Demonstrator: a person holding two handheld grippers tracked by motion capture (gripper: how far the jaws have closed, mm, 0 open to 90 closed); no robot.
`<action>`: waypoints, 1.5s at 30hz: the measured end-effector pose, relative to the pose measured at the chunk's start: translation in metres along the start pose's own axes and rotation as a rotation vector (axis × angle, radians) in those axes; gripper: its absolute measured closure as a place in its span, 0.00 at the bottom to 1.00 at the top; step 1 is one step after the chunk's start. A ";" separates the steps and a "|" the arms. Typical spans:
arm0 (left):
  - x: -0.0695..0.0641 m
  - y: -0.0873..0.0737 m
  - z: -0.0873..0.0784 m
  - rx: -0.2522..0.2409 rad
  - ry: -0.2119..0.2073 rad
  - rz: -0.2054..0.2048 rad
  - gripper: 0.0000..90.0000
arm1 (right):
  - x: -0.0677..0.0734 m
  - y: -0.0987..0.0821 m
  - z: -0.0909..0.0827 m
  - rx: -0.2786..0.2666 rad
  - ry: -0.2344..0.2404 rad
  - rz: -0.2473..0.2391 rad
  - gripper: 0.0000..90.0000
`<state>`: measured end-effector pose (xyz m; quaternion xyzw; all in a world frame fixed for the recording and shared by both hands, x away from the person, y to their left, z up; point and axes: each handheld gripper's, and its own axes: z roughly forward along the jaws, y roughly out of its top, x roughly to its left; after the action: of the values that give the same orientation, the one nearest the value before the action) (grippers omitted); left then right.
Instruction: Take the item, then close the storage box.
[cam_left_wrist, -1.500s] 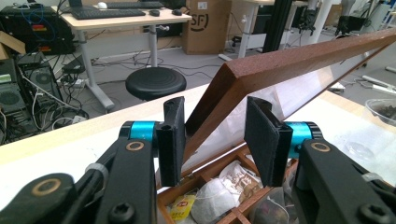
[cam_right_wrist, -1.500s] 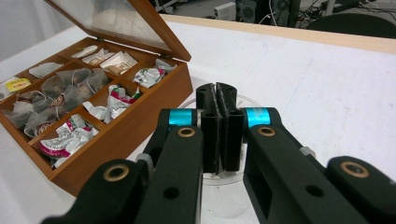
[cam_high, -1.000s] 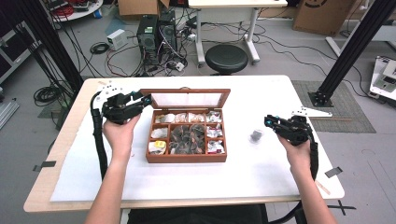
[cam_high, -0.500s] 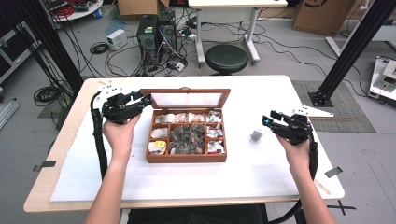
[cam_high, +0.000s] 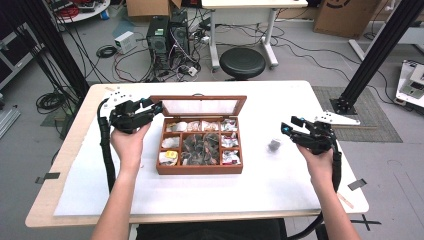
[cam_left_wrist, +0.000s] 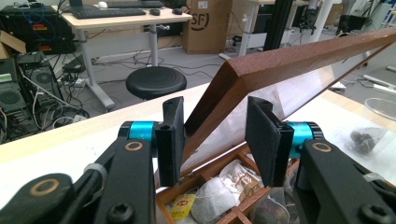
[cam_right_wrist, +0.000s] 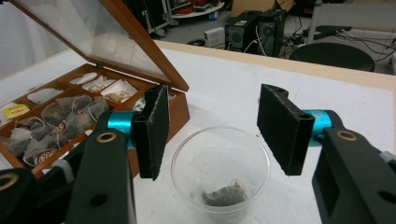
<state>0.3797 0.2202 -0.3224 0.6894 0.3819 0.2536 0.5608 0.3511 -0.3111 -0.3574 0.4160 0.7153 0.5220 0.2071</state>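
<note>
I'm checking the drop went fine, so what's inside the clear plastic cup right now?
One dark tea bag lies at the bottom of the clear plastic cup. The right gripper stands open above it. The cup's misty wall blurs the bag's details.

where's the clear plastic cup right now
In the high view the clear plastic cup stands on the white table, right of the wooden tea box, just before the right gripper.

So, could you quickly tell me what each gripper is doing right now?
Left gripper: shut on the box lid.
Right gripper: open, jaws just opened, above the plastic cup.

Reddish, matt wooden box (cam_high: 200, 169) with clear-paned lid (cam_left_wrist: 299, 60); clear plastic cup (cam_right_wrist: 220, 173); tea bag (cam_right_wrist: 223, 195), seemingly gauzy mesh.
</note>
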 end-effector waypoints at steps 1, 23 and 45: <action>0.000 0.000 0.000 0.000 -0.001 -0.002 0.64 | 0.000 0.000 0.000 -0.001 0.000 -0.001 0.49; 0.000 -0.001 0.000 0.002 -0.001 -0.001 0.64 | 0.001 0.003 -0.002 -0.008 0.001 -0.003 0.46; 0.000 -0.003 0.001 0.006 -0.017 -0.035 0.58 | 0.000 0.002 0.000 -0.010 0.002 -0.001 0.46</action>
<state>0.3796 0.2199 -0.3250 0.6862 0.3900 0.2369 0.5665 0.3522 -0.3110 -0.3553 0.4143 0.7131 0.5257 0.2088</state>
